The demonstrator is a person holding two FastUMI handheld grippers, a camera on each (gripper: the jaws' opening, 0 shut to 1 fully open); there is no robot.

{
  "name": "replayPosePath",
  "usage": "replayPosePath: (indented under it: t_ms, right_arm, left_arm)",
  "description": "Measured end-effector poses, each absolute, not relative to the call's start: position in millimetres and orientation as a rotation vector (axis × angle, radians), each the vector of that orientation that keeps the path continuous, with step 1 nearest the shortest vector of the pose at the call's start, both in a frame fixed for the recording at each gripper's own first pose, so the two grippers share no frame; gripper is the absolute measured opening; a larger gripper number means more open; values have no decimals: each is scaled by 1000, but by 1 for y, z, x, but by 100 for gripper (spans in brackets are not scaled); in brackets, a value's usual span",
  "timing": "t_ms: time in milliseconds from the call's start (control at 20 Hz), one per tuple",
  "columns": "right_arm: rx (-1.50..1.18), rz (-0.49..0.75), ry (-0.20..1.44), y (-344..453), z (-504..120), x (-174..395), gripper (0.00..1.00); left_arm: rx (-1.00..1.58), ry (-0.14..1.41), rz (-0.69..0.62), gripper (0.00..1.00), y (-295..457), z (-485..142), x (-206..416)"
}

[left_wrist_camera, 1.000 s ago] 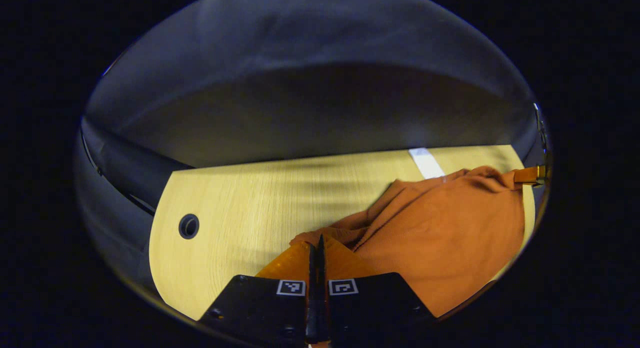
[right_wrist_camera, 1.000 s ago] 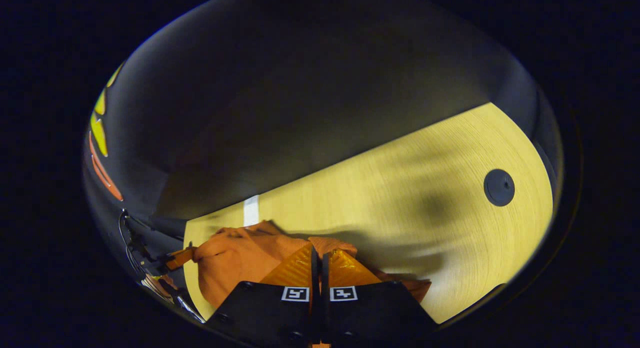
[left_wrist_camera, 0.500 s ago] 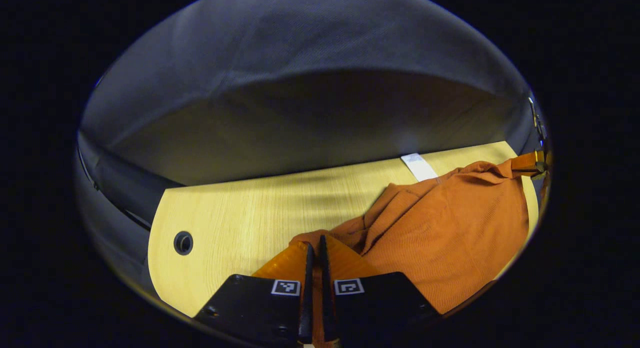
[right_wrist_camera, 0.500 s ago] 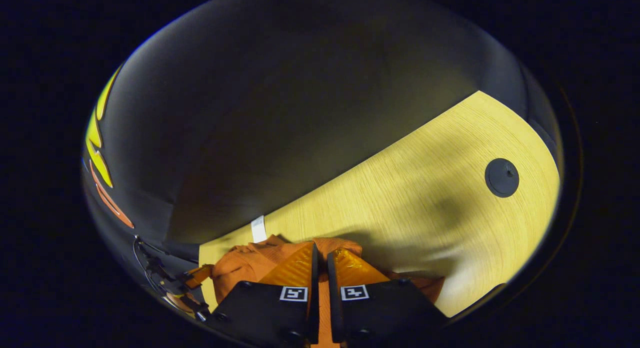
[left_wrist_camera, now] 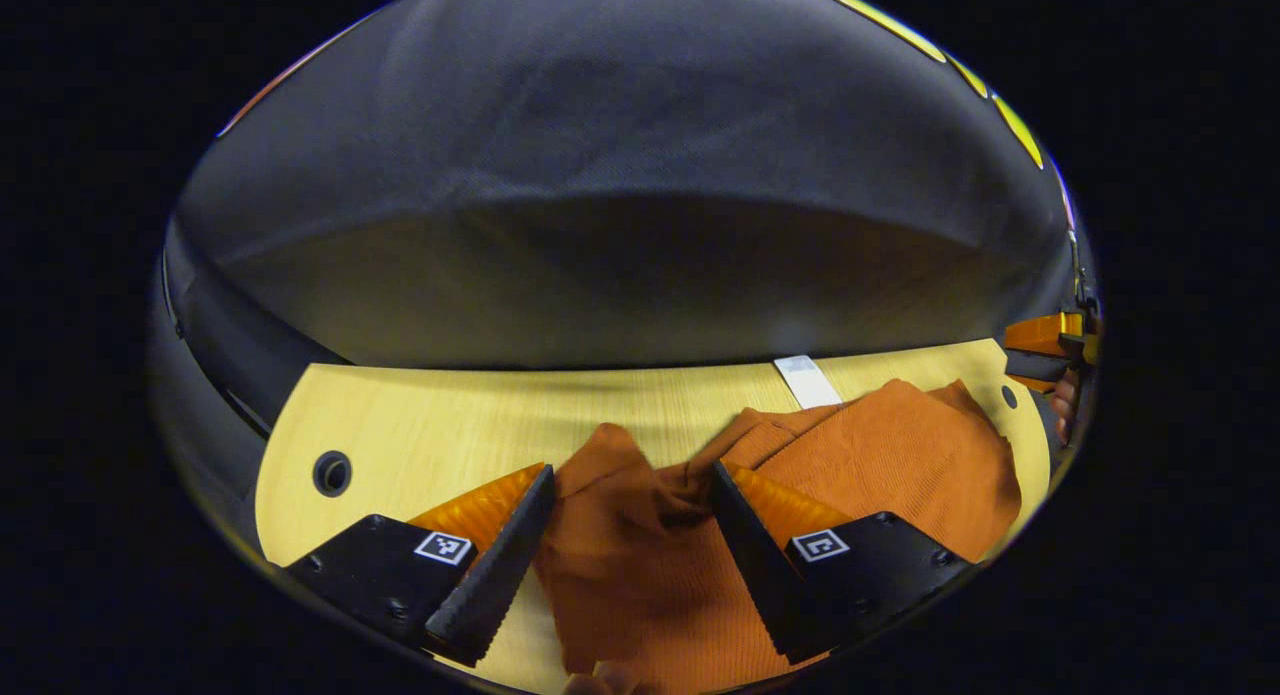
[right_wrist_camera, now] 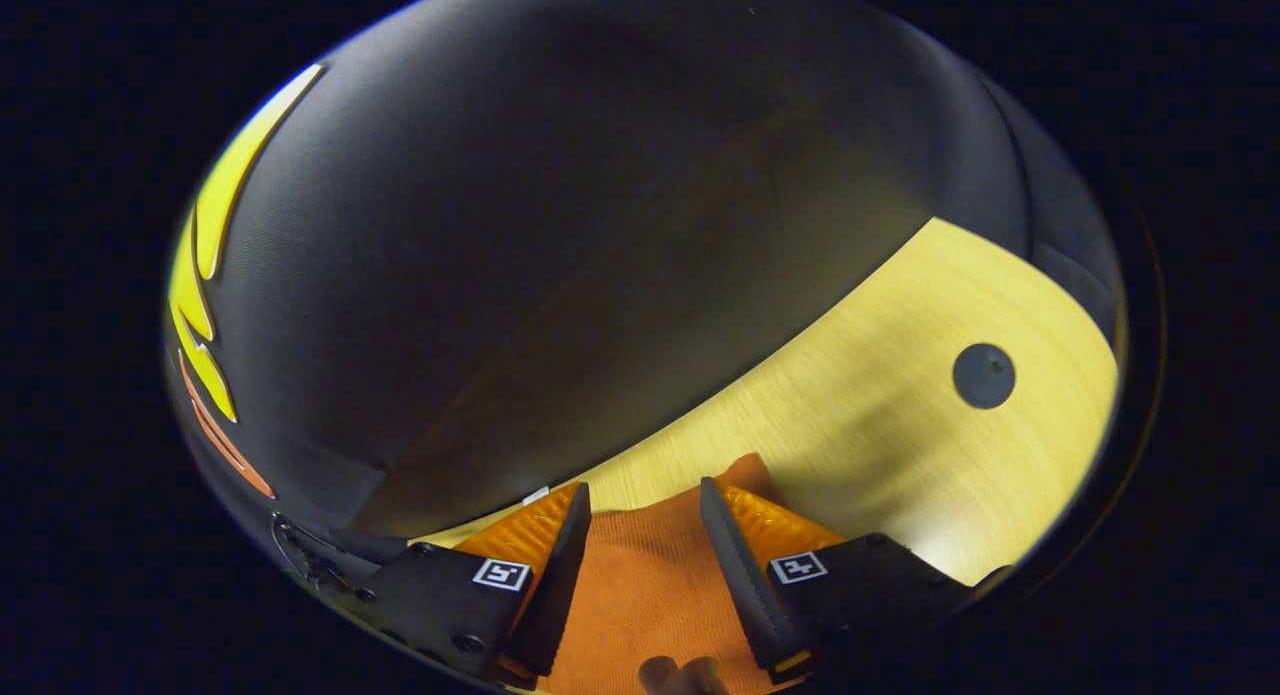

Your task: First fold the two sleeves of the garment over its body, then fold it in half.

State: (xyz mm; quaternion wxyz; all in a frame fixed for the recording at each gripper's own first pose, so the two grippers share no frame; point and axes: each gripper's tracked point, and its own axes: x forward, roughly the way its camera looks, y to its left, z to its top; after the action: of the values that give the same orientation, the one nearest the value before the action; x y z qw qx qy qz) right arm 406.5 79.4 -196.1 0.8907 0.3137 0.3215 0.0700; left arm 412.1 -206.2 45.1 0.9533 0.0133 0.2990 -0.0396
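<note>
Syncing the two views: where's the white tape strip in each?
Left gripper view: tape at the table's far edge, right of centre, just beyond the garment.
Right gripper view: only a sliver, at the far edge, lower left of centre.
Shared landmark: the garment.

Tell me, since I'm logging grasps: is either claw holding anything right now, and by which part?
Nothing is held. The left claw and the right claw are both open over the orange garment, which lies on the table.
</note>
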Motion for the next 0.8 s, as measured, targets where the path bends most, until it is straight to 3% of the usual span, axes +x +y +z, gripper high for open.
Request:
replayPosePath:
  t_ms: [50, 100, 300, 450, 550, 800]
  right_arm:
    - [620, 149, 667, 77, -191, 401, 79]
    - [583, 152, 659, 76, -182, 394, 72]
    - [433, 170, 614, 84, -115, 333, 72]
    - [320, 210, 512, 84, -56, 274, 94]
    - [267, 168, 434, 75, -27, 241, 94]
    - [117, 137, 319, 68, 5, 140, 94]
  left_arm:
    - [20, 585, -69, 100, -202, 56, 410]
    - [12, 566, -66, 100, -201, 67, 407]
    - [-46, 462, -8, 100, -188, 148, 363]
    - [-44, 366, 33, 100, -169, 210, 318]
    - [-66, 275, 51, 100, -179, 238, 284]
    - [-118, 254, 20, 97, -201, 246, 182]
